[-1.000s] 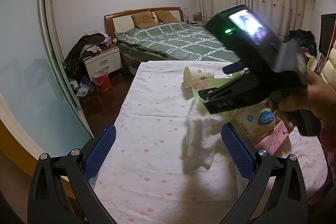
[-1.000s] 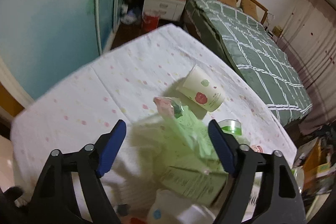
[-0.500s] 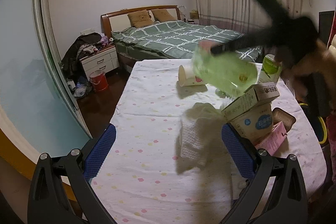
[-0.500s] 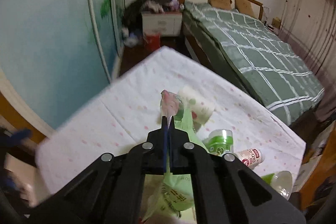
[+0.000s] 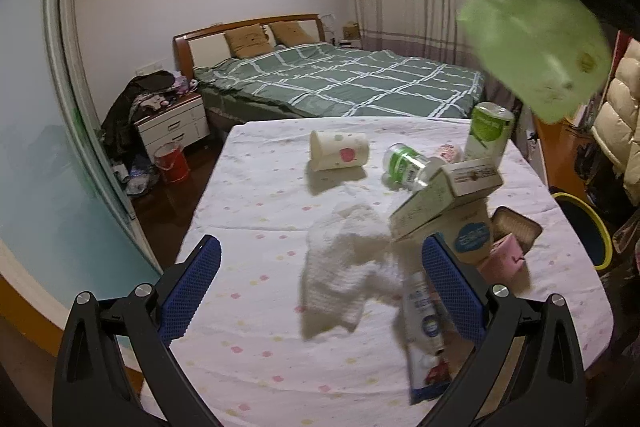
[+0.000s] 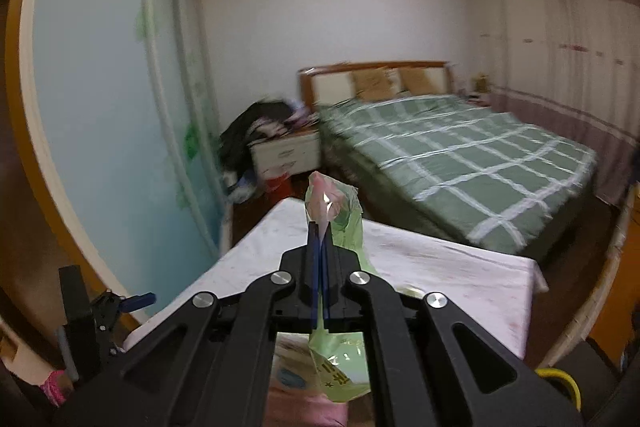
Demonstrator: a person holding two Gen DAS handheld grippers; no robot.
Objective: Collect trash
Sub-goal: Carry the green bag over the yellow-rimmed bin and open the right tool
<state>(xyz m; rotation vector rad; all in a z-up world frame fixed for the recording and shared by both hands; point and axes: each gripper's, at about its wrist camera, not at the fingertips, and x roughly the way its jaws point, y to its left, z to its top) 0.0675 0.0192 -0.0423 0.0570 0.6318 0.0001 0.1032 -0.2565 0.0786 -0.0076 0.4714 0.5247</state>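
The green plastic wrapper (image 6: 334,211) is clamped in your right gripper (image 6: 319,227): its blue pads are pressed together on the film, with the crumpled pink-tinted end sticking out past the tips and the printed remainder hanging below the jaws. In the left wrist view the same wrapper (image 5: 532,43) appears as a blurred green sheet high at upper right, well above the table (image 5: 256,211).

Your left gripper (image 5: 320,279) has its jaws wide apart with nothing between them, low over the near side of the spotted tablecloth.

On the table: a white cloth (image 5: 344,267) just ahead of the left gripper, a tube (image 5: 420,327) beside its right finger, a tilted carton (image 5: 444,195), a paper cup (image 5: 338,155) on its side, and a green-labelled bottle (image 5: 404,165) lying next to an upright green-and-white can (image 5: 488,133).
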